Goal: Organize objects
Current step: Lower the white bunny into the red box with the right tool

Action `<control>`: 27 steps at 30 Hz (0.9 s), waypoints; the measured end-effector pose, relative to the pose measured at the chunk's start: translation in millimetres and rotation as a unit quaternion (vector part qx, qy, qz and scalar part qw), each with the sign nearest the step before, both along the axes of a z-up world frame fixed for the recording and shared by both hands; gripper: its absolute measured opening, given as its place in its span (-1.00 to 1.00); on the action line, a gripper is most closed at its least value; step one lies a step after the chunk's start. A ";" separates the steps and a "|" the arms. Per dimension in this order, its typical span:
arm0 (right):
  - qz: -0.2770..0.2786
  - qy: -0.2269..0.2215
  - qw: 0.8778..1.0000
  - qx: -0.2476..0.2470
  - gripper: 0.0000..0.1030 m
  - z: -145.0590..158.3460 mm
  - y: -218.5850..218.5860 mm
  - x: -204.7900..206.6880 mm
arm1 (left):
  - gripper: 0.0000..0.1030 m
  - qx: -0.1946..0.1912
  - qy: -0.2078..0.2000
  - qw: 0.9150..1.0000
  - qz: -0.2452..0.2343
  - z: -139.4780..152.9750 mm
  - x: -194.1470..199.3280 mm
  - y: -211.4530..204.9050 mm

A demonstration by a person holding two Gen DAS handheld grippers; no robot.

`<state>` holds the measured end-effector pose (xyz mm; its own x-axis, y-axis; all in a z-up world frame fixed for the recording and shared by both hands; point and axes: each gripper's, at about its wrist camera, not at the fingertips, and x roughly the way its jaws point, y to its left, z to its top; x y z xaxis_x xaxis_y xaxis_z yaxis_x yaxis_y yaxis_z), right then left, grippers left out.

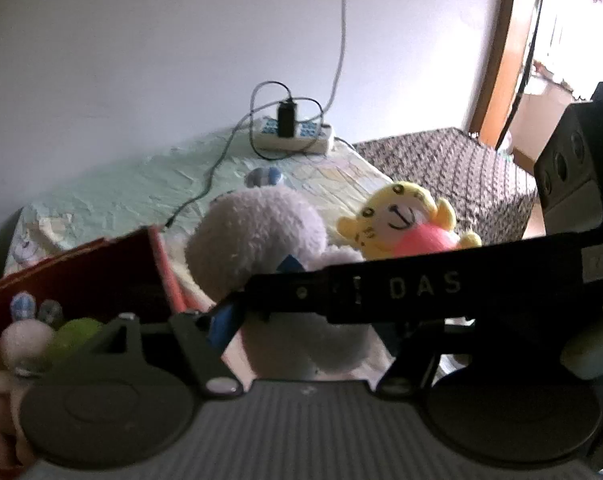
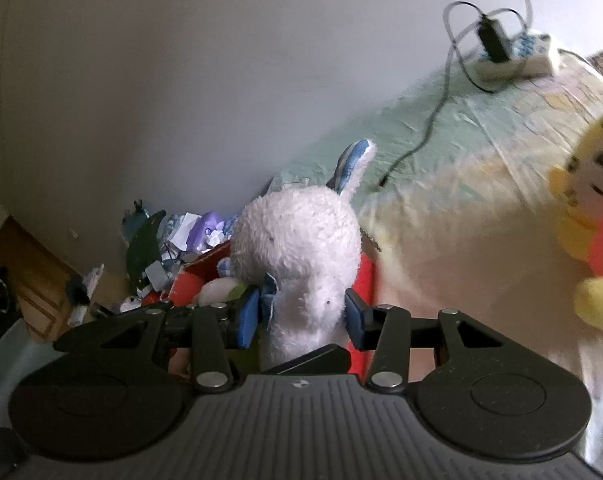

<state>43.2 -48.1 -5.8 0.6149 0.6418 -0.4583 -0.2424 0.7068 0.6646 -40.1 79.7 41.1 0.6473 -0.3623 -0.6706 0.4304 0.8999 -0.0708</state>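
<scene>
- Pale bedsheet point(image 2: 453, 240) underneath, white wall behind, red box point(image 1: 101, 280) at about 9 o'clock in the left wrist view.
- Nearest in the right wrist view: right gripper point(image 2: 301, 316), blue pads pressed in from 9 and 3 o'clock on the neck of a white plush rabbit point(image 2: 297, 240), holding it.
- Rabbit upright between the pads, long axis running 6 to 12 o'clock, one blue-lined ear point(image 2: 353, 164) tipped toward 1 o'clock.
- Red box just behind and below the rabbit in that view, open top toward 10 o'clock, smaller soft toys already inside.
- Left gripper point(image 1: 297, 312) largely masked by the other tool's black bar crossing at 3 o'clock; one blue pad visible beside the rabbit's white fleece, the other hidden, so spread impossible to judge and contact uncertain.
- Key relation: box lying to the 9 to 10 o'clock side of the held rabbit, very close; right hand the carrier, so probably a short carry leftward and a drop, head end first.
- Farther out: yellow plush toy point(image 1: 405, 220) with a pink belly at 2 o'clock, lying on the sheet, well apart from the box, likely next.
- Farthest: white power strip point(image 1: 297, 136) with a black charger and trailing cable at 12 o'clock against the wall.
</scene>
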 end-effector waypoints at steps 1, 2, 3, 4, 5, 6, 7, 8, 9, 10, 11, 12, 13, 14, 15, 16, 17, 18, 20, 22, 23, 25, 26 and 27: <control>0.002 -0.003 1.000 -0.004 -0.08 1.7 4.7 1.8 | 0.37 -0.004 -0.001 1.000 0.002 0.8 1.0 6.1; 0.005 -0.007 1.000 -0.009 -0.08 3.1 12.2 4.0 | 0.38 -0.007 -0.002 1.000 0.004 1.0 2.5 13.9; 0.007 -0.010 1.000 -0.014 -0.08 3.8 18.7 5.8 | 0.38 -0.010 -0.003 1.000 0.006 1.5 4.4 20.8; 0.009 -0.013 1.000 -0.019 -0.08 4.7 26.0 7.9 | 0.38 -0.014 -0.002 1.000 0.010 1.1 6.4 29.1; 0.011 -0.015 1.000 -0.025 -0.08 5.2 33.1 10.0 | 0.38 -0.016 -0.001 1.000 0.013 0.3 8.1 35.0; 0.014 -0.017 0.999 -0.029 -0.08 5.2 39.6 11.9 | 0.38 -0.017 0.000 1.000 0.016 -0.4 9.7 41.1; 0.016 -0.019 0.999 -0.034 -0.08 5.2 46.9 14.7 | 0.38 -0.019 0.000 1.000 0.018 -1.6 11.6 47.4; 0.019 -0.021 0.999 -0.040 -0.08 5.4 52.4 16.7 | 0.38 -0.020 0.002 1.000 0.020 -3.6 14.7 53.5; 0.021 -0.024 0.998 -0.048 -0.08 5.6 58.4 17.8 | 0.38 -0.021 0.006 1.000 0.023 -5.8 17.2 59.6; 0.023 -0.027 0.998 -0.055 -0.08 5.3 64.5 19.5 | 0.39 -0.022 0.010 0.999 0.025 -8.5 19.2 64.6; 0.025 -0.028 0.997 -0.066 -0.08 4.6 71.1 21.6 | 0.40 -0.023 0.014 0.999 0.026 -11.1 21.5 68.5; 0.026 -0.028 0.996 -0.076 -0.08 3.6 76.3 22.9 | 0.40 -0.025 0.021 0.999 0.028 -14.8 24.8 72.1; 0.025 -0.028 0.995 -0.088 -0.07 2.3 81.6 23.2 | 0.40 -0.026 0.029 0.999 0.029 -19.1 28.2 76.5; 0.026 -0.027 0.994 -0.098 -0.07 0.8 86.0 23.6 | 0.40 -0.028 0.034 0.999 0.030 -21.9 29.2 80.0; 0.027 -0.027 0.994 -0.107 -0.07 -1.1 90.5 23.8 | 0.40 -0.030 0.039 0.998 0.029 -24.5 30.6 83.9; 0.029 -0.025 0.993 -0.113 -0.04 -2.3 93.9 23.8 | 0.42 -0.029 0.043 0.998 0.028 -27.6 31.2 86.8; 0.027 -0.033 0.992 -0.117 -0.02 -2.0 96.6 22.3 | 0.43 -0.028 0.044 0.998 0.028 -30.1 31.0 89.5; 0.027 -0.038 0.991 -0.128 -0.02 -1.2 99.8 21.0 | 0.43 -0.028 0.047 0.998 0.027 -32.9 32.8 91.8; 0.026 -0.046 0.989 -0.142 -0.02 -0.1 103.8 19.6 | 0.47 -0.029 0.054 0.998 0.028 -37.2 34.9 97.8; 0.027 -0.044 0.989 -0.141 -0.02 -0.1 104.2 19.4 | 0.53 -0.038 0.059 0.997 0.030 -40.3 36.4 104.7; 0.025 -0.042 0.989 -0.139 -0.02 -0.2 103.0 18.7 | 0.53 -0.044 0.063 0.997 0.030 -41.1 37.0 107.6; 0.021 -0.039 0.989 -0.138 -0.02 0.5 102.4 18.1 | 0.54 -0.053 0.069 0.996 0.031 -43.6 37.6 113.5; 0.019 -0.039 0.990 -0.136 -0.03 0.3 100.9 17.3 | 0.53 -0.054 0.071 0.995 0.032 -44.8 38.4 114.9; 0.016 -0.039 0.990 -0.136 -0.06 0.3 100.2 16.6 | 0.53 -0.056 0.074 0.995 0.032 -46.1 38.7 116.2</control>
<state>59.8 52.1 -5.6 0.6369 0.5207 -0.5686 -0.3099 0.8482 0.4296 -1.4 195.9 -5.0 0.5685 -0.4011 -0.7183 0.3502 0.9080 -0.2299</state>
